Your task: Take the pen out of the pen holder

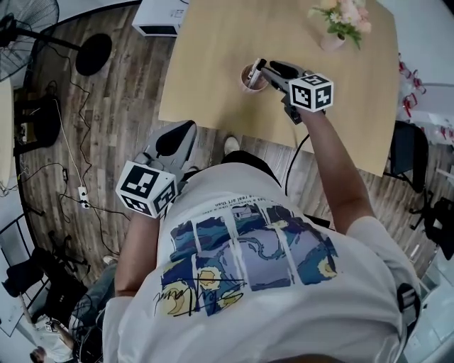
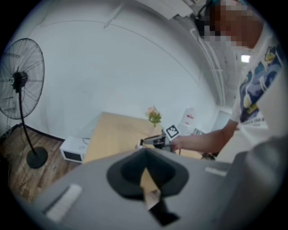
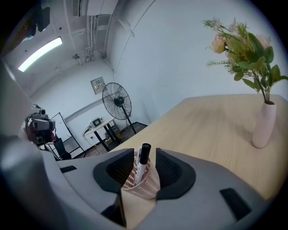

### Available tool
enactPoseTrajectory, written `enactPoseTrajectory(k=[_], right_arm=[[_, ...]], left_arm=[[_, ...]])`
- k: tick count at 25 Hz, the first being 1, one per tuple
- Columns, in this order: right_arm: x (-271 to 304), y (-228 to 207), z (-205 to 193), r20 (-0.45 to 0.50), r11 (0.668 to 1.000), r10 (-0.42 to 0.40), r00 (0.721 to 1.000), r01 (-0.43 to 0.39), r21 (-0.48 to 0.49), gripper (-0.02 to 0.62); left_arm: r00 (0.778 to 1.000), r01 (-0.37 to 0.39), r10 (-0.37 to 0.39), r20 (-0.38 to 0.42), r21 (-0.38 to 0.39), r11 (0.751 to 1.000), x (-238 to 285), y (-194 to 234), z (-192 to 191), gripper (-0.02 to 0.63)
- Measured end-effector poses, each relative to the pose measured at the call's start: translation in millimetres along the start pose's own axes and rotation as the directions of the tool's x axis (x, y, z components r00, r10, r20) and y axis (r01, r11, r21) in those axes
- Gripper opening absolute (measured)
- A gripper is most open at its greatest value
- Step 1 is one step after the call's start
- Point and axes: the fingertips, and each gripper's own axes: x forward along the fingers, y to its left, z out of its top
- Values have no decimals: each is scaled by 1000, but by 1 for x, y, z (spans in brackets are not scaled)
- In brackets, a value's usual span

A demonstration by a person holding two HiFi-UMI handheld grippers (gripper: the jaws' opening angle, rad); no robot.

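A pen (image 3: pixel 143 161) stands almost upright in a pale pink slotted pen holder (image 3: pixel 145 185). Its long axis runs close to vertical. The black cap is at the top and leans slightly right in the right gripper view, and the white barrel runs down into the holder. The holder sits on a light wooden desk (image 1: pixel 213 64), nearer its left and near side, well apart from a pale vase (image 3: pixel 263 126) of pink flowers (image 3: pixel 243 45) at the far right.

The right tongs (image 3: pixel 144 152) are spread wide, one dark pad on each side of the holder, with the pen showing in the gap between them. The pads sit close to the holder's wall, and whether they touch it cannot be told. The head view shows this arm stretched out over the desk, the marker cube riding on top.

The left tongs (image 1: pixel 190 125) hang off the near left side of the desk, over the floor and beside the person's white printed shirt (image 1: pixel 269 283). Their tips meet with only a thin slit behind them, and they hold nothing.

The floor (image 1: pixel 106 127) is dark wood plank, with cables (image 1: pixel 71 142) trailing across it on the left. A black standing fan (image 1: pixel 28 28) is at the far left. A white box-shaped appliance (image 1: pixel 159 18) sits on the floor by the desk's far left corner. The walls are white.
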Motion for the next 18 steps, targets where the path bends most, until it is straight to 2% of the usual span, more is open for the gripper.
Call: enactPoseTrajectory(k=[8,14,18], right_arm=[[20,-3,9,-4,998,69,998,-69,9,137],[21,1,10,0,996,85,996,-85,-9,75],[16,5,12,15,996,82,996,-82,-24,65]], left_arm=[[1000,-21,21,-16,-15,1000,6,4,2,8],[1000,-26,26,-18,-18,1000,5,2,1,8],[1000,-19,19,-16,-16,1000,4,1,0,9]])
